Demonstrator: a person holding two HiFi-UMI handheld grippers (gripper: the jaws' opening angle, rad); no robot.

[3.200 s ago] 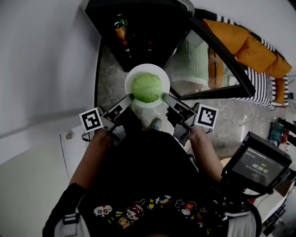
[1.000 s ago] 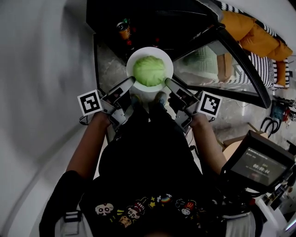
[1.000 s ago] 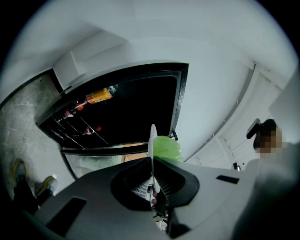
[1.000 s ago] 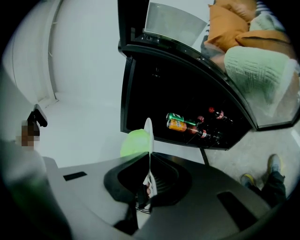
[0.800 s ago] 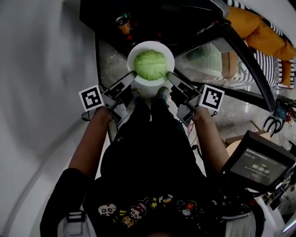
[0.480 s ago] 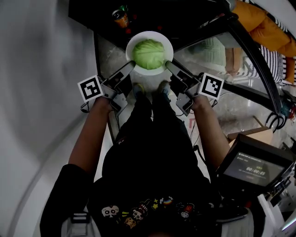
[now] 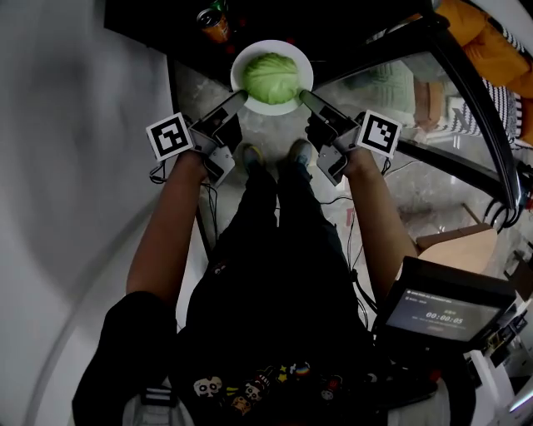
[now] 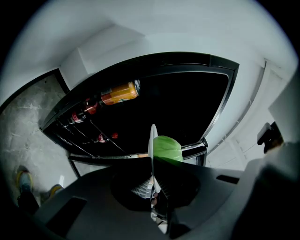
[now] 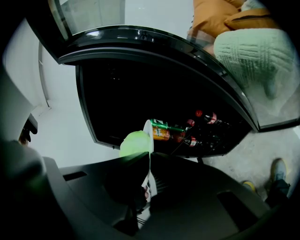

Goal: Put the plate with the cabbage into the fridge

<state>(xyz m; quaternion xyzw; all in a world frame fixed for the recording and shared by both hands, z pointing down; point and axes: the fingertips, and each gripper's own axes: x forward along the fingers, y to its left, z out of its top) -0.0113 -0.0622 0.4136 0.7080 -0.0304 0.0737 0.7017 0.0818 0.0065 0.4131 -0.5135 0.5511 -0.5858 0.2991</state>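
A white plate [image 7: 250, 58] carries a round green cabbage [image 7: 271, 76] and hangs in the air at the mouth of the dark open fridge [image 7: 166, 21]. My left gripper [image 7: 241, 96] is shut on the plate's left rim and my right gripper [image 7: 303, 94] is shut on its right rim. In the left gripper view the plate [image 8: 152, 140] shows edge-on between the jaws with the cabbage [image 8: 167, 147] beside it. The right gripper view shows the same plate [image 9: 149, 136] and cabbage [image 9: 133, 142] in front of the fridge's interior.
Inside the fridge stand an orange drink can [image 7: 213, 23] and several bottles [image 9: 206, 117] on wire shelves. The glass fridge door [image 7: 433, 91] is swung open on the right. The person's shoes [image 7: 275, 156] stand on the grey stone floor [image 7: 196, 100]. White cabinet fronts [image 7: 75, 166] fill the left.
The plate with the cabbage has moved forward, toward the fridge's opening, with both grippers still on its rim. The person has stepped closer to the fridge.
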